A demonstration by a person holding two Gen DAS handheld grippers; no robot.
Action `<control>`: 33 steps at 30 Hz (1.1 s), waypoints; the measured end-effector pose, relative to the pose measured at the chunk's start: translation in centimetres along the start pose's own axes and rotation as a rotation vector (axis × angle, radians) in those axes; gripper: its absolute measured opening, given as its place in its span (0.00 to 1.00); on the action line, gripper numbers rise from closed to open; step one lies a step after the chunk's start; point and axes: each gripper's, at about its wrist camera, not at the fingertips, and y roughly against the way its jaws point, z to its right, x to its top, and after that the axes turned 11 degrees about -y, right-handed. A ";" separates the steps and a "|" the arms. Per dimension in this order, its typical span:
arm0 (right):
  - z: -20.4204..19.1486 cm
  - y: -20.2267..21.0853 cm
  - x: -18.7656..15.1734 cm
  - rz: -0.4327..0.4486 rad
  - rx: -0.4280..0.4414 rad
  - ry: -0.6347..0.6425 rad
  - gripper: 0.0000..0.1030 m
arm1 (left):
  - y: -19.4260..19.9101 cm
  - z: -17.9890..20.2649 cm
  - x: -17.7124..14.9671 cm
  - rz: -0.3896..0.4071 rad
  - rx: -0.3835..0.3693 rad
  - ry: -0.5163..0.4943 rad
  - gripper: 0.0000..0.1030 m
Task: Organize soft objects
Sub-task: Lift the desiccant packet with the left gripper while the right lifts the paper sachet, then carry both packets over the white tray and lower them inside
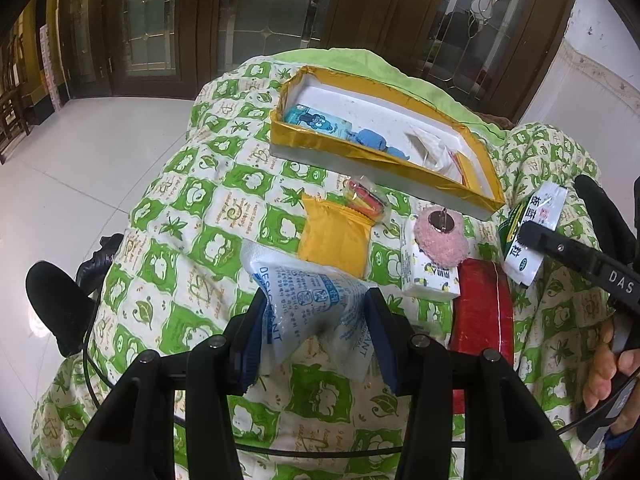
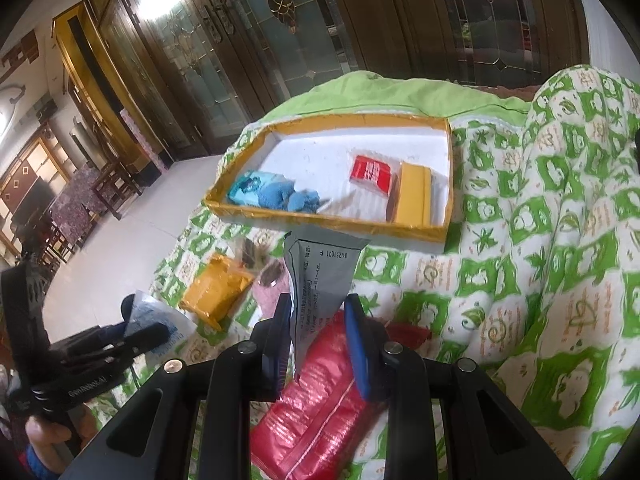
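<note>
My left gripper (image 1: 316,320) is shut on a white desiccant packet (image 1: 304,292) with blue print, held just above the green-and-white quilt (image 1: 192,216). My right gripper (image 2: 318,312) is shut on a grey-white sachet (image 2: 320,272) that stands up between its blue pads. In the left wrist view that sachet (image 1: 524,248) shows a green-and-white face, at the right. Farther back on the quilt lies a yellow-rimmed tray (image 2: 332,226). It holds a blue tissue pack and blue cloth (image 2: 272,196), a red box (image 2: 370,174) and a yellow box (image 2: 414,194).
Loose on the quilt lie a yellow packet (image 1: 332,240), a small bag of coloured sweets (image 1: 364,200), a pink puff (image 1: 440,236), a small white tissue pack (image 1: 432,276) and a red bag (image 2: 320,392) under my right gripper. Pale floor drops away to the left.
</note>
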 end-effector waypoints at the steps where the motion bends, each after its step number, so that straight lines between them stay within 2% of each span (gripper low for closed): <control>1: -0.1 0.1 0.2 0.003 -0.001 0.003 0.27 | 0.0 0.0 0.2 0.001 0.000 -0.003 0.45; 18: -4.1 -2.1 4.1 -0.060 0.025 0.087 0.27 | -0.9 0.0 3.4 0.006 0.030 -0.059 0.45; 27: -6.5 -4.0 6.7 -0.031 0.038 0.113 0.27 | -1.9 -0.5 5.5 0.007 0.030 -0.056 0.45; 33: -5.3 -5.0 7.1 0.017 0.070 0.047 0.27 | -2.3 -0.7 6.5 0.033 0.016 -0.031 0.45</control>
